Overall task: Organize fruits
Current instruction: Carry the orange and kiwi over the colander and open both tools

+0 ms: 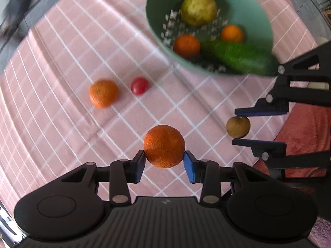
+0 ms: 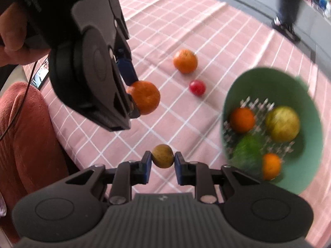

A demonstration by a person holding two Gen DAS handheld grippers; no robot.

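Observation:
My left gripper (image 1: 164, 158) is shut on an orange (image 1: 164, 146) and holds it above the pink checked cloth; the orange also shows in the right wrist view (image 2: 145, 97). My right gripper (image 2: 162, 158) is shut on a small brown-green fruit (image 2: 163, 155), also seen in the left wrist view (image 1: 238, 126). A green bowl (image 1: 157, 26) holds a yellow-green apple (image 1: 199, 8), two oranges (image 1: 186, 45) and a cucumber (image 1: 238, 56). A loose orange (image 1: 103, 93) and a red tomato (image 1: 139, 85) lie on the cloth.
The pink checked tablecloth (image 1: 62, 62) covers the table. A reddish cushion (image 2: 22, 124) lies beside the table edge. A person's legs (image 2: 287, 4) stand past the far edge.

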